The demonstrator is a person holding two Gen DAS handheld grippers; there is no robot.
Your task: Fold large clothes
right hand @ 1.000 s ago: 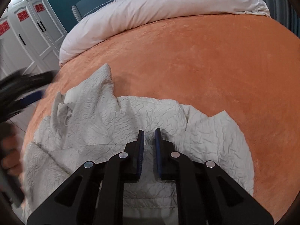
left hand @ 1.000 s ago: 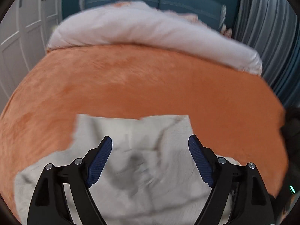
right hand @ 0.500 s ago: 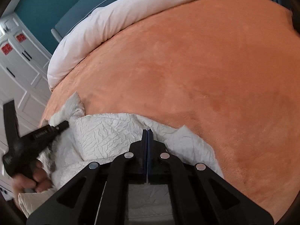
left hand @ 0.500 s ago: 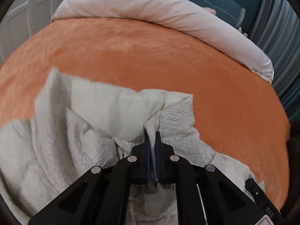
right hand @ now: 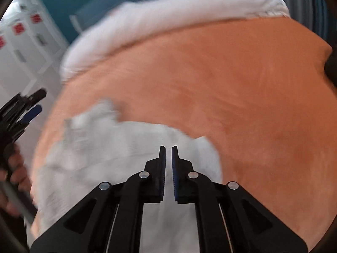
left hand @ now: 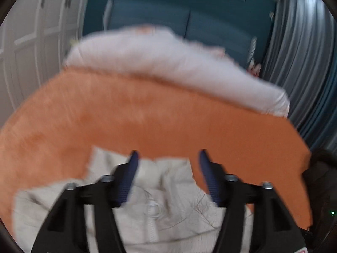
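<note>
Left wrist: garment (left hand: 160,217) was released mid-fold by opening left gripper (left hand: 167,158); right gripper (right hand: 168,154), empty, opening slightly; regrasp judged needed.

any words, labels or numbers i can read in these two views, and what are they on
None can be read.
Red labels on the white wardrobe doors: too blurred to read.
Red-edged sticker at the left gripper's base: cut off, unreadable.
</note>
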